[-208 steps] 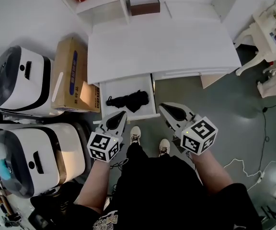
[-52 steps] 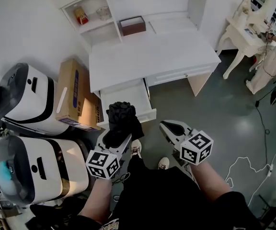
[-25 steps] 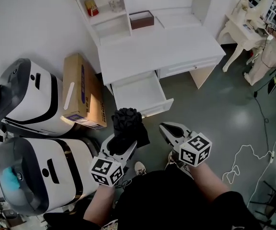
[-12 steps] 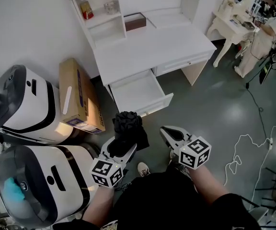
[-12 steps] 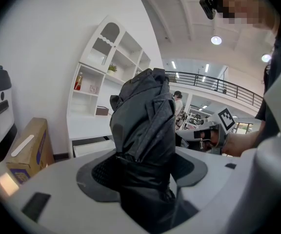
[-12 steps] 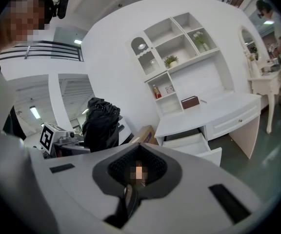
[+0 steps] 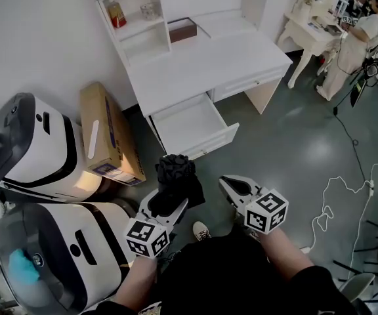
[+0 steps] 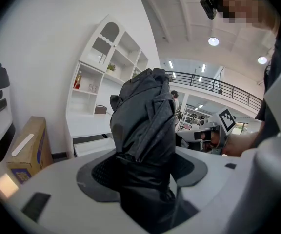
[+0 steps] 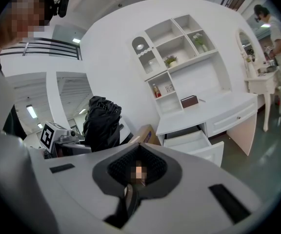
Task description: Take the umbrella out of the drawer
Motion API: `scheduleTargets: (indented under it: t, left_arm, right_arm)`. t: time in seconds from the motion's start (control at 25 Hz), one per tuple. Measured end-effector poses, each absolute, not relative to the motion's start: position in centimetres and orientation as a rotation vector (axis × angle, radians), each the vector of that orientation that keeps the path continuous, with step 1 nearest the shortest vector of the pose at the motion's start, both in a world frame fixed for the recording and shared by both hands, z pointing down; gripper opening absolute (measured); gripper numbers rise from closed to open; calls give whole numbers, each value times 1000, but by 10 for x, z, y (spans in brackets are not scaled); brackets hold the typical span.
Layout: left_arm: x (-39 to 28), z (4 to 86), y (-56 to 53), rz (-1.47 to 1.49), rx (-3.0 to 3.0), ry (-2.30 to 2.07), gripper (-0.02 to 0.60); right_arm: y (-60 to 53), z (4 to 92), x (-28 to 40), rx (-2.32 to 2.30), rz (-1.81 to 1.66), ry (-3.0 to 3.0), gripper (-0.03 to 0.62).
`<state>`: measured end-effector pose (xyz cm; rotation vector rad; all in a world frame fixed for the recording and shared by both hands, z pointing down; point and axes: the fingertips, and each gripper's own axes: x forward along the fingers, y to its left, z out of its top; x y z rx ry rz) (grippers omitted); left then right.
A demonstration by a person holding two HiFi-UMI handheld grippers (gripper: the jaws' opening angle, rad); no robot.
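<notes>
Umbrella (image 7: 176,174), black and folded, stands clamped between the jaws of the left gripper (image 7: 167,201), near the person and well apart from the open drawer (image 7: 210,144) farther off. Right gripper (image 7: 232,188) closed, empty. Removal looks done; setting down likely follows.

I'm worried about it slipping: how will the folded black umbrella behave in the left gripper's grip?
Probably soft outside: the umbrella bunches in loose folds where the left gripper clamps it. It stands upright above the jaws, so a stiff core likely runs inside. The smooth-looking cloth might slide, so a firm hold seems wise.
</notes>
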<state>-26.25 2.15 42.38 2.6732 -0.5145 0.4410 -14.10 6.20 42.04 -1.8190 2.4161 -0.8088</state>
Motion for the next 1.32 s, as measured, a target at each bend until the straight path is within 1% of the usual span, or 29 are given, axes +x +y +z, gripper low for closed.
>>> scheduleTargets:
  t: [1.32]
  left_arm:
    - [-269, 427, 21, 434, 2654, -536, 298]
  right_arm:
    - [58, 425, -150, -1805, -819, 2450, 2]
